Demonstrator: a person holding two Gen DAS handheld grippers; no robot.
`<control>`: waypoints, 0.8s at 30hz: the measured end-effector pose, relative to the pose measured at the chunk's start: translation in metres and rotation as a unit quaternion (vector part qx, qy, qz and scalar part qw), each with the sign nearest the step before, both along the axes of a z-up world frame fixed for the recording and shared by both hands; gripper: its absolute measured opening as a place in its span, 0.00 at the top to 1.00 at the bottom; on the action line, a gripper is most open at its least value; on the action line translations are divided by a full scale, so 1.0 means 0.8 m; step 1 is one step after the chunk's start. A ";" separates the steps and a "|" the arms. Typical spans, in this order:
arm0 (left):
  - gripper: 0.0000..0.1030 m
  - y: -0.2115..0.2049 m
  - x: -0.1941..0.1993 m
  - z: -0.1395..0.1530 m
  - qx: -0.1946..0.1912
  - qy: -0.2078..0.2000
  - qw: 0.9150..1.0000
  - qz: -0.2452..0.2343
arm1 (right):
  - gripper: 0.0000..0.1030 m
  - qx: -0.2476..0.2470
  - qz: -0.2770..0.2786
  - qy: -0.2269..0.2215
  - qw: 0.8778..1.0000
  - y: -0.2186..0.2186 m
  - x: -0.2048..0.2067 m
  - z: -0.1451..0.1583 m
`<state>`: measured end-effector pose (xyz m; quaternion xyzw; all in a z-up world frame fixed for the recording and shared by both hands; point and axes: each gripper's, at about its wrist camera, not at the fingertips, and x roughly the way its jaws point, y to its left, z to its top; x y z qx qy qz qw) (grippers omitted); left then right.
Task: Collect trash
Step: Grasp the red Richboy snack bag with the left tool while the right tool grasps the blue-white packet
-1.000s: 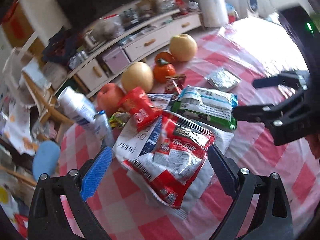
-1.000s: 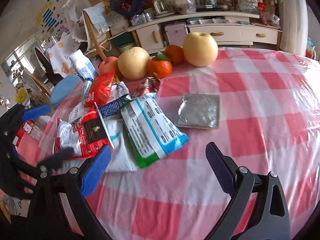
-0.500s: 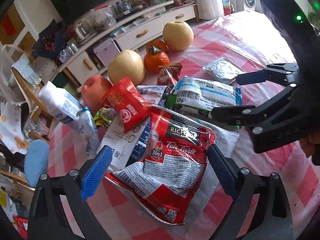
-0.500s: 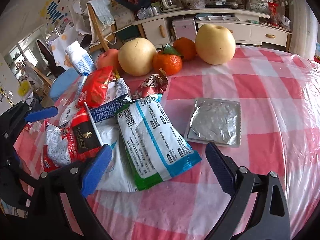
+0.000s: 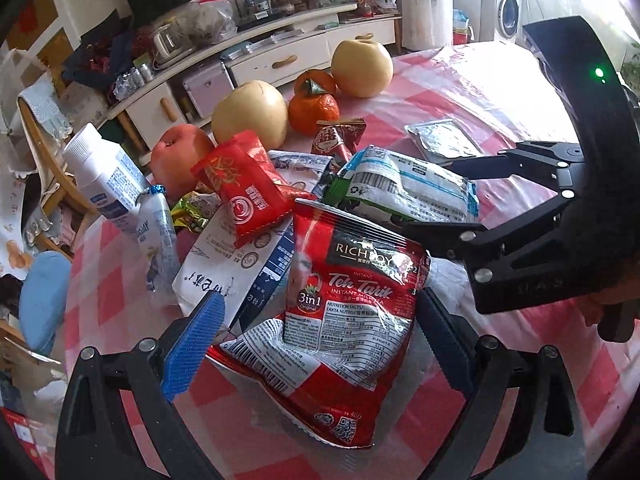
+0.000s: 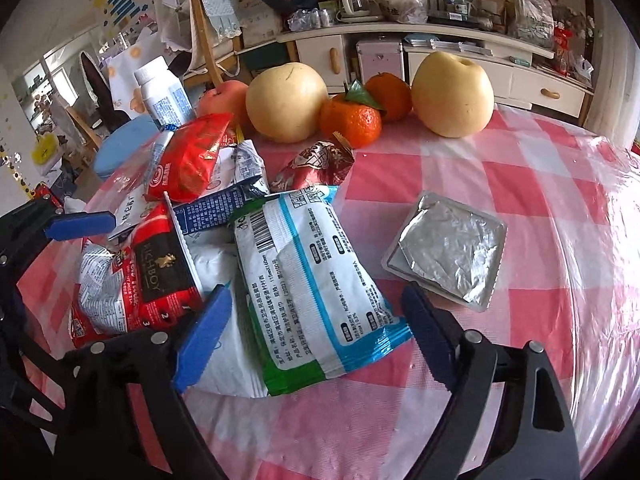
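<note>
A pile of empty wrappers lies on the red-checked table. My left gripper (image 5: pixel 320 336) is open, its fingers either side of a red Teh Tarik bag (image 5: pixel 344 316), which also shows in the right wrist view (image 6: pixel 132 276). My right gripper (image 6: pixel 316 332) is open around the near end of a white, blue and green packet (image 6: pixel 316 288), also visible in the left wrist view (image 5: pixel 404 188). A small red packet (image 5: pixel 244 188), a white bag (image 5: pixel 224 264), a crumpled red foil wrapper (image 6: pixel 316 164) and a silver foil tray (image 6: pixel 448 252) lie around.
Two pears (image 6: pixel 286 100) (image 6: pixel 452 94), two oranges (image 6: pixel 352 118), an apple (image 5: pixel 180 156) and a white bottle (image 5: pixel 106 176) stand at the table's far edge. A white cabinet (image 6: pixel 480 72) and a wooden chair (image 6: pixel 212 24) stand beyond.
Both grippers have moved forward and down toward the pile. The red bag now lies between the left fingers and the white-blue packet between the right fingers. Both stay open.
</note>
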<state>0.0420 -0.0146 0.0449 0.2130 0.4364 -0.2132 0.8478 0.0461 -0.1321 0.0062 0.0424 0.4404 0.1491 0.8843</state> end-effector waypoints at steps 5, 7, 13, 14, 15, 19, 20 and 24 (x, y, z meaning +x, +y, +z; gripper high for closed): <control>0.08 -0.002 -0.013 -0.006 0.010 -0.005 1.000 -0.022 | 0.27 -0.020 0.003 -0.005 1.000 -0.003 -0.003 -0.001; 0.08 0.001 -0.014 -0.007 0.005 -0.006 1.000 -0.022 | 0.26 -0.035 0.004 -0.008 0.999 0.001 -0.004 -0.002; 0.14 0.005 -0.012 -0.005 -0.004 -0.006 1.000 -0.005 | 0.31 -0.056 0.008 -0.010 0.998 0.007 -0.005 -0.004; 0.15 0.006 -0.011 -0.003 -0.006 -0.006 1.000 0.002 | 0.32 -0.064 0.008 -0.011 0.998 0.009 -0.007 -0.004; 0.25 0.006 -0.010 -0.003 -0.007 -0.004 1.000 0.006 | 0.33 -0.070 0.009 -0.013 0.997 0.011 -0.007 -0.005; 0.41 0.009 -0.007 0.002 -0.014 0.000 0.999 0.030 | 0.40 -0.074 0.011 -0.015 0.997 0.013 -0.009 -0.005; 0.41 0.010 -0.008 0.002 -0.015 -0.001 0.999 0.032 | 0.41 -0.074 0.011 -0.016 0.997 0.013 -0.010 -0.005; 0.43 0.011 -0.012 0.003 -0.015 -0.001 0.999 0.036 | 0.45 -0.072 0.009 -0.014 0.997 0.012 -0.012 -0.003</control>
